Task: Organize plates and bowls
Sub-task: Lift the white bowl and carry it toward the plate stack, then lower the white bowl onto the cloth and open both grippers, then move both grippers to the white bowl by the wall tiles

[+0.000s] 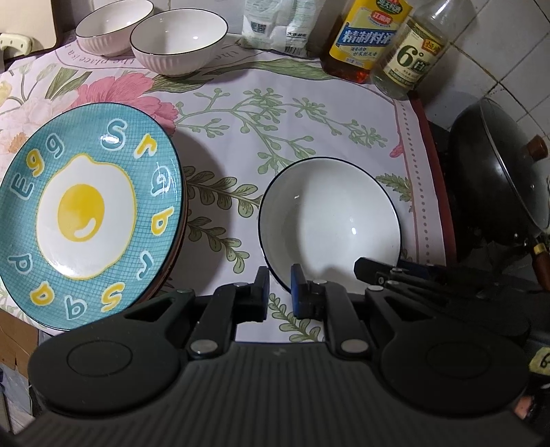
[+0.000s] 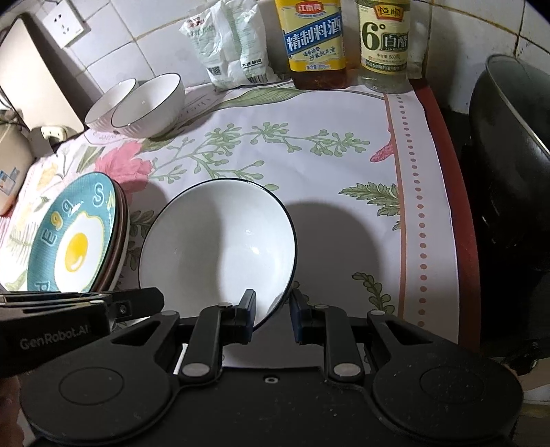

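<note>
A white bowl with a dark rim sits on the floral cloth, near the front. My left gripper is open, its fingers straddling the bowl's near left rim. My right gripper is open, its fingers either side of the bowl's near right rim. A stack of plates topped by a teal egg plate lies to the left. Two white ribbed bowls stand at the back left, side by side.
Two bottles and a white bag stand at the back wall. A dark lidded wok sits beyond the cloth's right edge. The counter's front edge is close below the grippers.
</note>
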Motion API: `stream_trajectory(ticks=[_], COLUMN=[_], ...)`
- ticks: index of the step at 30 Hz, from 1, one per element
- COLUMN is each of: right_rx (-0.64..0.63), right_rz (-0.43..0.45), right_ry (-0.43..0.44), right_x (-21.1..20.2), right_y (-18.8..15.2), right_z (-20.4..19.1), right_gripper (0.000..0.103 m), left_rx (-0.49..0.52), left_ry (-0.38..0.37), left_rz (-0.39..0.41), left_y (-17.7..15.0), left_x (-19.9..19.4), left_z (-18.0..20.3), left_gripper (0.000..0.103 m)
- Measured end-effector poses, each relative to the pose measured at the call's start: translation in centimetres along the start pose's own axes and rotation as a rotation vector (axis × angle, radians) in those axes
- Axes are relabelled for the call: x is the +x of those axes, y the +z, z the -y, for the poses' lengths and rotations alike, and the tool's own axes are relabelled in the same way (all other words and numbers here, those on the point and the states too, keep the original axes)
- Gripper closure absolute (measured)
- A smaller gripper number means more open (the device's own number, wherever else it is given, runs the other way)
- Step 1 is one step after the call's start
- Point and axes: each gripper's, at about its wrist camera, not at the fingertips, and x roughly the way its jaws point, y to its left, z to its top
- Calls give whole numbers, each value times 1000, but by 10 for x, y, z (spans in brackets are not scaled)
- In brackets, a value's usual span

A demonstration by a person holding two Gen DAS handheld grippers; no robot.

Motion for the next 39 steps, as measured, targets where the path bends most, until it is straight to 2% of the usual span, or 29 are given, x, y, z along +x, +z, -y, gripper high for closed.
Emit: stream_trajectory(ticks=[4, 8, 11, 12, 14, 15, 18, 21, 23, 32, 39], right_rx=[-51, -71, -84, -85, -95, -104, -132, -149, -164, -237, -261], right_rz=[22, 37, 45, 50, 57, 61, 75, 96, 116, 177, 214], right_ry=[-48, -56, -61, -59, -62, -65, -71, -70, -69, -52, -12], right_x=[-11, -26, -38, -43, -53, -57, -72, -87, -97, -132, -144], right_y=[2, 2, 1, 0, -2, -3, -6, -8, -8, 0, 15], right_z=[-9, -14, -20, -22, -28, -32, -45, -58, -67, -107, -131], right_gripper=[76, 75, 67, 62, 54, 51, 49, 39, 39, 37, 36], left_rx=[45, 76, 108, 120, 141, 150, 170, 198, 213, 245, 247], left_ry=[15, 9, 11, 17, 23, 22, 26, 38, 43, 54, 76], left_rz=[-6, -24, -14, -8, 3, 12, 37, 65, 77, 165, 257], left_y=[-2, -6, -9, -10, -11, -12, -13, -15, -15, -8, 8], left_x=[-8, -19, -32, -37, -49, -55, -74, -95, -108, -158, -179], left_z=[3, 1, 0, 0, -2, -4, -9, -16, -22, -44, -59], left_gripper=[89, 82, 79, 78, 69, 68, 63, 61, 54, 43, 36])
